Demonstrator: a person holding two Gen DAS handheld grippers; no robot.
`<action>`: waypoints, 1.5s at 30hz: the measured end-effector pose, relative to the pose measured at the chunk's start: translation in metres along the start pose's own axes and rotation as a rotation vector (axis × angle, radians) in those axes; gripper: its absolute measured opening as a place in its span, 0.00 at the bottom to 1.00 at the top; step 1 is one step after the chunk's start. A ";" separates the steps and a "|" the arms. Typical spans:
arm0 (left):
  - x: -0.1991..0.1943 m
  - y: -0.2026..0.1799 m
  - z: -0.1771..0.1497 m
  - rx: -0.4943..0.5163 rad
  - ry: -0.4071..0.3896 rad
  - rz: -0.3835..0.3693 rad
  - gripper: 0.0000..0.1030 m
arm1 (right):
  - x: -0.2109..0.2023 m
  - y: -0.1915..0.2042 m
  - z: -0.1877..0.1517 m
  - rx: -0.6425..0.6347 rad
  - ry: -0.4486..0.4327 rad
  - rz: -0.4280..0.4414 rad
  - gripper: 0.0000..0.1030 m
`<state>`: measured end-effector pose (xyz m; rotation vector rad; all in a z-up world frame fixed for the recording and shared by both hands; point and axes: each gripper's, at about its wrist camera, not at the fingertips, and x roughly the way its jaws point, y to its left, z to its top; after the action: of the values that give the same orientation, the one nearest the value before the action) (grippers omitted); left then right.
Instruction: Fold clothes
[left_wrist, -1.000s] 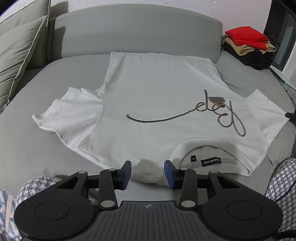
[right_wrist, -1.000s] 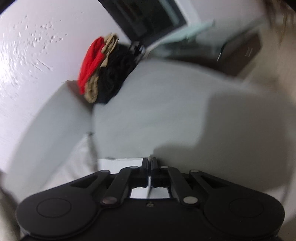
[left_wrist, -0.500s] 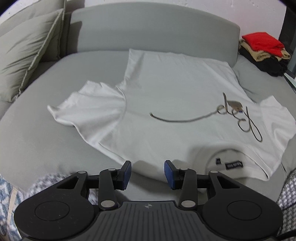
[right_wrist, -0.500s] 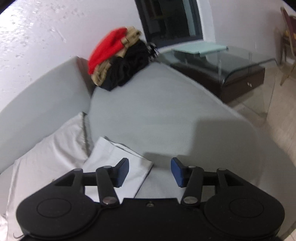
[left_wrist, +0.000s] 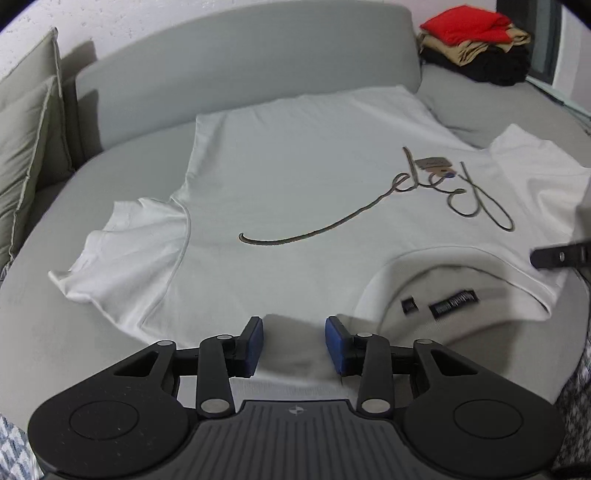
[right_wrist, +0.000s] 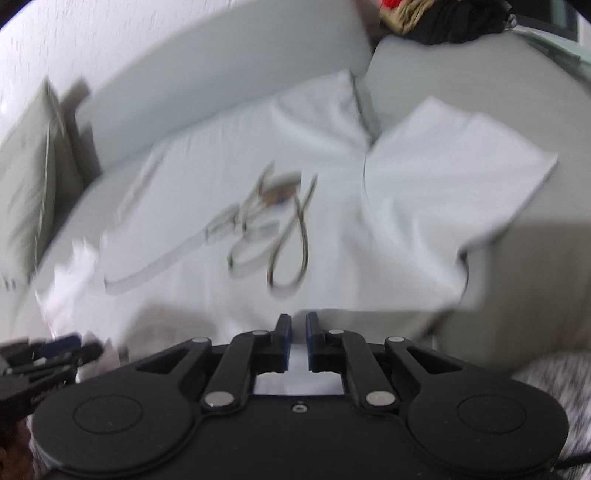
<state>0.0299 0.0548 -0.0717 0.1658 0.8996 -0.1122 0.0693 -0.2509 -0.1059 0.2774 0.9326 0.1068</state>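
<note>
Left wrist view: a white tee (left_wrist: 295, 177) lies spread flat, front up, on a grey sofa (left_wrist: 229, 70), collar (left_wrist: 461, 295) nearest the camera and hem up by the backrest. Both sleeves stick out to the sides, script print across the chest, a small hang tag (left_wrist: 432, 164) on it. The left gripper (left_wrist: 294, 345) sits low at the shoulder edge, just left of the collar, blue pads well apart with fabric lying between them, not pinched. A pile of folded clothes (left_wrist: 476, 44) in red, tan and black sits at the far right end of the sofa, and cushions (left_wrist: 26, 155) lean at the left. A black bit of the other tool pokes in at the right edge.

Right wrist view: blurry, so it's clearly mid-swing. The right gripper (right_wrist: 298, 334) is at the tee's (right_wrist: 258, 155) other shoulder, looking up the shirt with the right sleeve (right_wrist: 450, 173) fanned out beyond. Its pads are nearly together with a thin slit left, and white cloth shows behind them; whether they actually have cloth nipped, can't tell from this.

Best guess on the step: both tools are lining up on the two shoulders for a lengthwise fold. Next move needs the left pads to close on the shoulder seam, both layers, then both ends lifting evenly so the tee doesn't skew.
</note>
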 end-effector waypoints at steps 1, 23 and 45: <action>-0.004 0.003 -0.002 -0.004 0.007 -0.014 0.32 | -0.002 0.001 -0.004 -0.011 0.018 -0.004 0.07; -0.054 0.075 0.101 -0.120 -0.153 -0.076 0.43 | -0.072 -0.002 0.112 0.163 -0.162 0.139 0.79; 0.185 0.124 0.142 -0.321 -0.005 0.381 0.11 | 0.172 -0.081 0.147 0.272 -0.167 -0.118 0.00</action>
<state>0.2742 0.1445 -0.1186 0.0353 0.8546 0.3844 0.2874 -0.3204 -0.1799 0.4742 0.7946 -0.1515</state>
